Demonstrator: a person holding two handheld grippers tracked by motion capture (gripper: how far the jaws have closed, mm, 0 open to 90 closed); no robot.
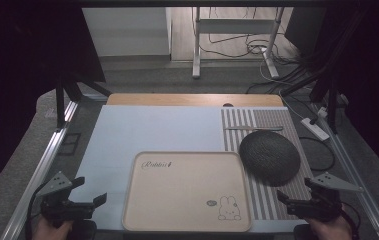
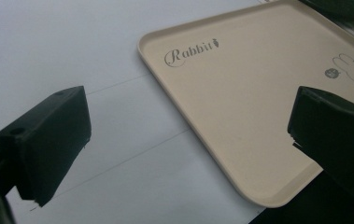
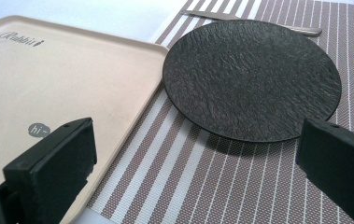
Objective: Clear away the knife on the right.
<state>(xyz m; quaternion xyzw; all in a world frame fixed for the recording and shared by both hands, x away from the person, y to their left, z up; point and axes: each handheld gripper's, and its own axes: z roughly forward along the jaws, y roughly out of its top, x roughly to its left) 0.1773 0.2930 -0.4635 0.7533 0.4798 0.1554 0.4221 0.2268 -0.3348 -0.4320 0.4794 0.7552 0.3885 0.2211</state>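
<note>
A beige tray point(image 1: 187, 192) printed with "Rabbit" and a rabbit drawing lies at the table's near middle, also seen as the tray point(image 2: 240, 93) and the tray point(image 3: 48, 88). A round black textured plate point(image 1: 269, 156), the same plate point(image 3: 251, 79), rests on a striped placemat point(image 1: 257, 195) to the tray's right. Beyond the plate lies a slim metal utensil point(image 1: 252, 128). My left gripper point(image 1: 89, 191) hovers open near the tray's left front corner, nothing between its jaws. My right gripper point(image 1: 297, 192) stands open over the placemat point(image 3: 188, 177), just in front of the plate.
A light blue mat point(image 1: 152, 130) covers the table's left and middle. A wooden strip point(image 1: 192, 99) runs along the far edge. Metal rails flank both sides. Cables and a power strip point(image 1: 316, 128) lie on the floor at the right.
</note>
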